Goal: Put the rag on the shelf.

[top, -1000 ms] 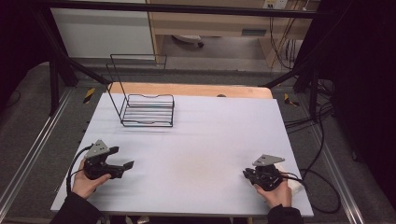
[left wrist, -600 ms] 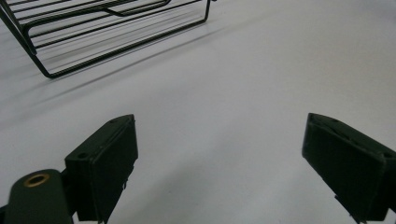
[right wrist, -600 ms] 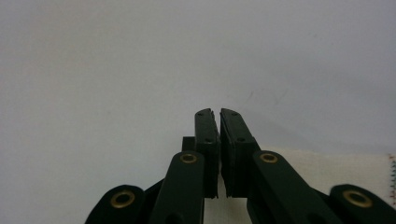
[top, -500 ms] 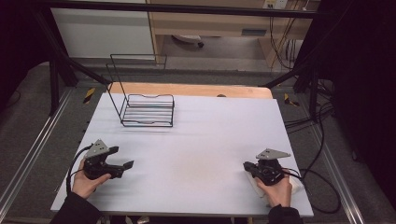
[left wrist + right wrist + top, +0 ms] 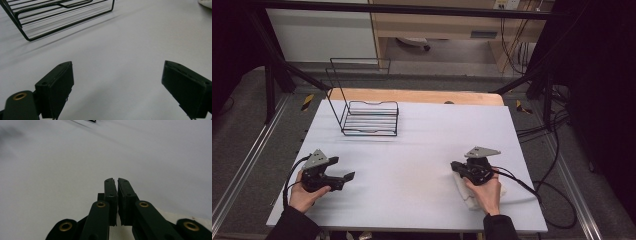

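Note:
My left gripper rests at the table's near left, held by a hand and pointing right. In the left gripper view its jaws stand wide open over bare white tabletop, with nothing between them. My right gripper is at the near right and points left. Its two pads are pressed together, and I see nothing between them. A crumpled white cloth lies under that hand and gripper. An edge of the cloth shows below the jaws. A corner of the cloth shows at the far right.
A black wire rack with a tall back frame stands at the far left of the white table; its base lies ahead of my left gripper. A wooden strip edges the table's far side. Cables trail off to the right.
My right hand has carried its gripper leftward and away from the near edge. The white cloth now shows beneath that hand. The left hand has stayed put.

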A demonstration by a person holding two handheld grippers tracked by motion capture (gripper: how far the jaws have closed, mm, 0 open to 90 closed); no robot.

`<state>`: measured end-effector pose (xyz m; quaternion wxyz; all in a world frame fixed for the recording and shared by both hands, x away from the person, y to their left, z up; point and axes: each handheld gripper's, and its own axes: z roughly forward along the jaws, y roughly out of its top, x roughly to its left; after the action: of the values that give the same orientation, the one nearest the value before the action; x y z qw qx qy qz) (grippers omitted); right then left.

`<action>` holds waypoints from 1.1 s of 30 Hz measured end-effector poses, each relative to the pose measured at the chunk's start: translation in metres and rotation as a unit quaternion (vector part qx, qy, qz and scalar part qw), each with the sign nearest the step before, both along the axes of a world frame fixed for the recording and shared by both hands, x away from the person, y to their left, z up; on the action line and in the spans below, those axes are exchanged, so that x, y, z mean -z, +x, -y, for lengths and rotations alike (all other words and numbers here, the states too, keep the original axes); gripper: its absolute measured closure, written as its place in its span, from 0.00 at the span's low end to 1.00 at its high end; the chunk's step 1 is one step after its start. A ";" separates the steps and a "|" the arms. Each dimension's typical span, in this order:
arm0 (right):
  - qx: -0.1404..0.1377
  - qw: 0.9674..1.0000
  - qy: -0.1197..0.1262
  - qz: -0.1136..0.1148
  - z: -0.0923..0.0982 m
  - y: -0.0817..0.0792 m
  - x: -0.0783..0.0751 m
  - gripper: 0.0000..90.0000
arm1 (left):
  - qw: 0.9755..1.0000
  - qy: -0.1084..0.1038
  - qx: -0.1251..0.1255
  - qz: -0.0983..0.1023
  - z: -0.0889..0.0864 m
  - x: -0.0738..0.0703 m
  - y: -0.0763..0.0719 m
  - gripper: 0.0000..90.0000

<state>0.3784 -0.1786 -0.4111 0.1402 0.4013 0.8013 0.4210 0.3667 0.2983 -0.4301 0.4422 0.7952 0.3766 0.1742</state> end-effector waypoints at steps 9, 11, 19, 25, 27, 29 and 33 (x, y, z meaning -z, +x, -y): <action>-0.033 0.999 -0.002 -0.003 -0.055 0.023 0.005 0.96 | 1.000 -0.001 -0.003 0.001 0.000 0.000 0.000 0.12; -0.037 0.999 -0.003 -0.004 -0.061 0.026 0.006 0.96 | 1.000 -0.001 -0.003 0.001 0.000 0.000 0.000 0.12; -0.064 0.998 -0.001 -0.010 -0.107 0.042 0.018 0.96 | 1.000 -0.001 -0.004 0.001 0.000 0.000 0.000 0.12; -0.071 0.997 0.006 -0.016 -0.123 0.047 0.023 0.96 | 1.000 0.000 -0.004 0.001 0.000 0.000 0.000 0.12; -0.071 0.997 0.005 -0.020 -0.125 0.050 0.026 0.95 | 1.000 0.000 -0.004 0.000 0.000 0.000 0.000 0.12; -0.072 0.997 0.004 -0.023 -0.125 0.051 0.028 0.94 | 1.000 0.001 -0.005 0.001 0.001 0.000 0.000 0.12; -0.072 0.997 0.021 -0.003 -0.118 0.049 0.014 0.73 | 1.000 0.006 -0.005 -0.001 0.002 0.000 -0.001 0.11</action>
<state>0.4277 -0.0609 -0.4254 0.0982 0.3465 0.8197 0.4454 0.3659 0.2962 -0.4297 0.4363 0.7959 0.3802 0.1780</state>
